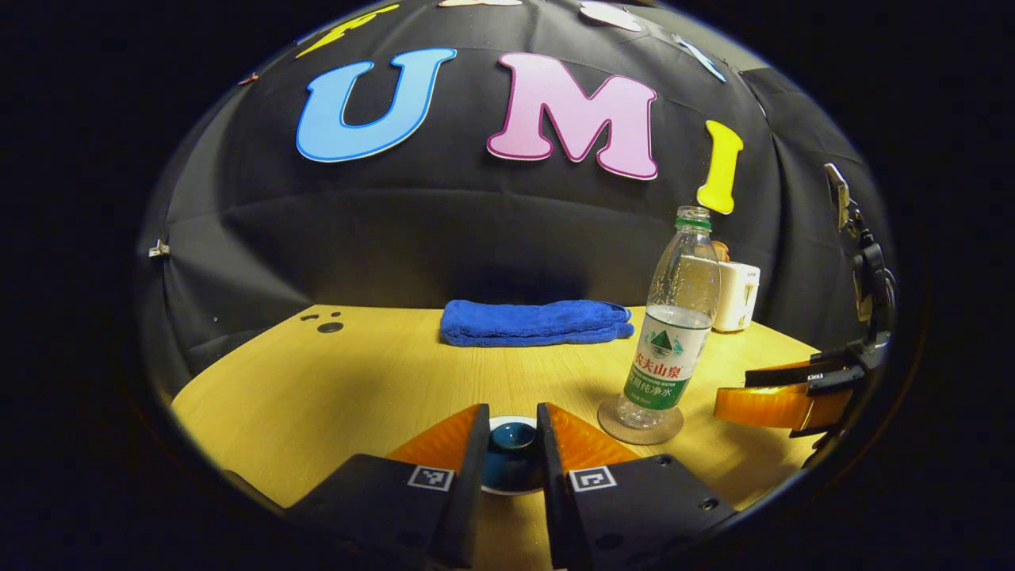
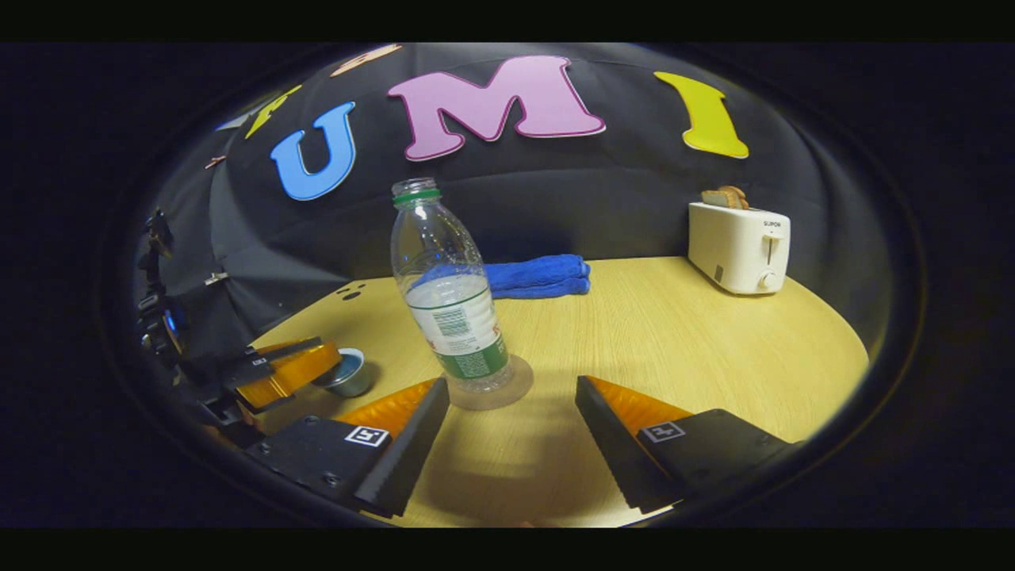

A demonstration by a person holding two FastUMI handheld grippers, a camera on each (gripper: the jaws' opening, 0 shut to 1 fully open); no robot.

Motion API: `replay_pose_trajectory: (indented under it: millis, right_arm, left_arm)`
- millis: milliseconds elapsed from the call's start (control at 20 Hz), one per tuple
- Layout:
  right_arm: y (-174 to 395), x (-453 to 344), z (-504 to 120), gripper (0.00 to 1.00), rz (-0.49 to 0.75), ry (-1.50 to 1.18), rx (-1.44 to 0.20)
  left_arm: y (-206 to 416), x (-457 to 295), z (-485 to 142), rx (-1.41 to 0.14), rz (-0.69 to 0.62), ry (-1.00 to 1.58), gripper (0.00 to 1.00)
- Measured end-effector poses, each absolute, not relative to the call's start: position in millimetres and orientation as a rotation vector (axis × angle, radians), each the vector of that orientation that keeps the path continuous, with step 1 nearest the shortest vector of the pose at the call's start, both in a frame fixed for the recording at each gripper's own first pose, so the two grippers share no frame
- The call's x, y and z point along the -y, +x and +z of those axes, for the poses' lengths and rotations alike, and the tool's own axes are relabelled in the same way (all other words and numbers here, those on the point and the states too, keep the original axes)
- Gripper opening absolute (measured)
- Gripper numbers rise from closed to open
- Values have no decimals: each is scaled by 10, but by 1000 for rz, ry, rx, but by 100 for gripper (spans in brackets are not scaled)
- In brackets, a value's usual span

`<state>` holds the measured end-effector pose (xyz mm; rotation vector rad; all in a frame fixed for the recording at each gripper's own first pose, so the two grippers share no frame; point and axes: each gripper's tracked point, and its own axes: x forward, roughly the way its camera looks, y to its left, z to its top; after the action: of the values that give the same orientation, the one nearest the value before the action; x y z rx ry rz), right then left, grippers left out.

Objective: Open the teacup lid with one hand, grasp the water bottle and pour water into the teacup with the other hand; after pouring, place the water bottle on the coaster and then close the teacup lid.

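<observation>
Towel (image 1: 535, 322) and toaster (image 2: 738, 247) behind bottle (image 2: 452, 305).

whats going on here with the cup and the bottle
A person is working with two handheld grippers at a wooden table. The left gripper has its fingers close on either side of the teacup lid, apparently gripping its knob, with the lid on or just above the teacup. The water bottle stands upright on the coaster, uncapped and partly full. The right gripper is open just in front of it, holding nothing. A blue towel and a toaster sit behind.
</observation>
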<state>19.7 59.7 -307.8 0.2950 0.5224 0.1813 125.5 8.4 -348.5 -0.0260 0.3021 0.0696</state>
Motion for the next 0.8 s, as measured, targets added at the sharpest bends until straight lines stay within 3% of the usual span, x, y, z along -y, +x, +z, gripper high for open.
replay_pose_trajectory:
  millis: [50,100,250,500,550,800]
  right_arm:
    - [193,-592,-3055,99,184,288,-518]
    - [184,-598,-3023,99,188,281,-515]
    - [162,-615,-2797,99,213,252,-494]
    - [107,-596,-1894,99,246,214,-413]
    - [99,-590,-1685,99,250,214,-396]
    - [6,-426,-806,99,225,177,-321]
  left_arm:
    - [1253,-88,-3488,-303,73,-23,48]
    - [1237,-82,-3463,-302,77,-20,45]
    - [1119,-103,-3273,-301,88,-11,69]
    - [830,-201,-2473,-273,113,-3,80]
    - [772,-220,-2308,-270,119,2,93]
    - [568,-209,-1387,-232,137,-16,93]
